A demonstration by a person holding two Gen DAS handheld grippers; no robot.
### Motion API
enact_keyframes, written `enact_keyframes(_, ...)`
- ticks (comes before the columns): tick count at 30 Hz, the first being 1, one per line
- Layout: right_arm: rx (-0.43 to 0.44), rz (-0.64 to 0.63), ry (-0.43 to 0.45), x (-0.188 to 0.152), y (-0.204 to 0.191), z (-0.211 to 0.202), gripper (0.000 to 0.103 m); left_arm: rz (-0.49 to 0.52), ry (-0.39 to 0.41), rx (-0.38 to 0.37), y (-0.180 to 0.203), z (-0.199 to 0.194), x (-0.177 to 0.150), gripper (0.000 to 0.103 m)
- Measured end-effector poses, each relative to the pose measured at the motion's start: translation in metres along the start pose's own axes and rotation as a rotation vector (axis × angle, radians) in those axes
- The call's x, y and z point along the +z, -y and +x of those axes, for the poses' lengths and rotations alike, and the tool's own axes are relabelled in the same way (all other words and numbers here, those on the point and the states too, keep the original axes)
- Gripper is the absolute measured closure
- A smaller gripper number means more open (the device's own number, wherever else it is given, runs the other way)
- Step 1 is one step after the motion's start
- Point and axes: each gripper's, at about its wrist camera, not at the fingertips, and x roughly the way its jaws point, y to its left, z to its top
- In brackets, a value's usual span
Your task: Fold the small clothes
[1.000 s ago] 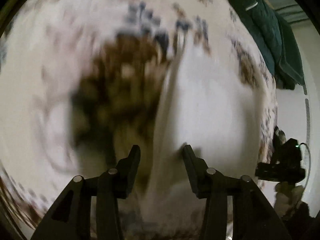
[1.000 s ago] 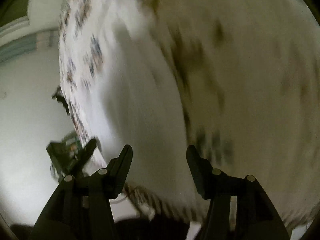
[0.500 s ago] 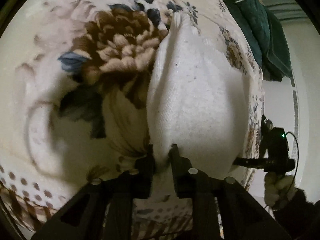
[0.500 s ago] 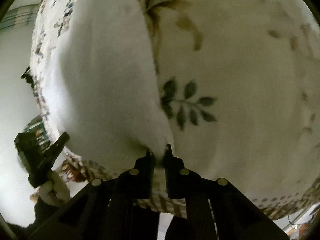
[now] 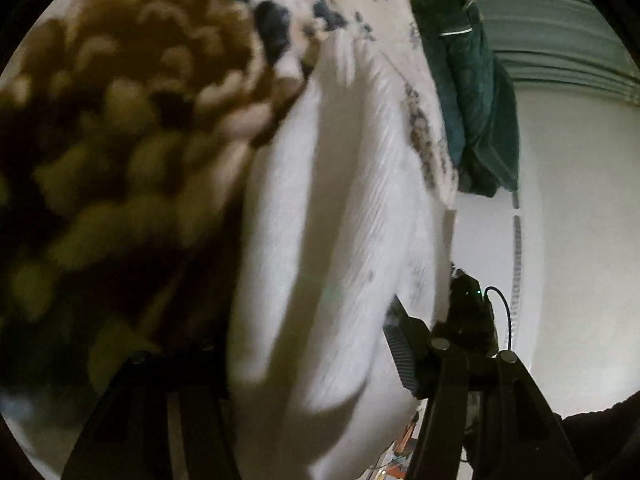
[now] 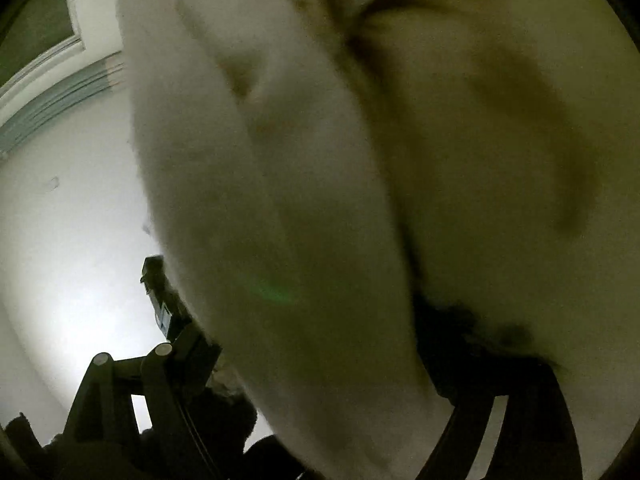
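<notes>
While jaws gape, white garment (image 5: 332,240) blocks floral bedspread (image 5: 132,92)

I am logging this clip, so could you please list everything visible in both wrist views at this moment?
white garment: one, white ribbed knit, lying over the bedspread and between the left fingers; it also fills the middle of the right view
floral bedspread: one, cream with a large brown flower and blue leaves, under the garment
dark green clothing: one heap, dark teal, at the far edge of the bedspread
wall: one, white, behind the bed
left gripper: one, black, jaws wide apart with the garment between them
right gripper: one, black; the right finger is largely hidden by cloth, so I cannot tell how the jaws stand
</notes>
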Motion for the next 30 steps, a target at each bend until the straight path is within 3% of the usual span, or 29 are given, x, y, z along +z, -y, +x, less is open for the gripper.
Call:
enact_keyframes(1, -0.024, -0.021, 0.002, 0.000, -0.006, 0.004, 0.032, 0.011, 0.009, -0.003, 0.003, -0.001, 0.001, 0.059)
enact_keyframes(2, -0.031, -0.026, 0.005, 0.000, -0.009, 0.005, 0.039, 0.024, 0.020, 0.003, 0.007, -0.002, 0.003, 0.066)
enact_keyframes(4, -0.027, -0.010, 0.030, -0.002, -0.013, 0.002, 0.049, 0.032, 0.034, -0.008, 0.013, -0.008, 0.006, 0.072)
enact_keyframes(10, -0.051, -0.088, 0.079, -0.005, -0.061, -0.014, 0.055, 0.097, 0.074, -0.019, 0.060, -0.034, 0.026, 0.073)
enact_keyframes(16, -0.013, -0.198, 0.158, 0.031, -0.144, -0.039, 0.055, 0.187, 0.163, -0.037, 0.113, -0.073, 0.093, 0.073)
enact_keyframes(22, -0.018, -0.279, 0.227, 0.110, -0.219, -0.049, 0.055, 0.256, 0.233, -0.019, 0.150, -0.081, 0.202, 0.073)
enact_keyframes(26, -0.039, -0.321, 0.263, 0.183, -0.255, -0.043, 0.055, 0.281, 0.255, -0.005, 0.150, -0.073, 0.266, 0.073)
enact_keyframes(30, -0.069, -0.325, 0.267, 0.259, -0.266, -0.026, 0.055, 0.261, 0.234, 0.029, 0.131, -0.046, 0.329, 0.072)
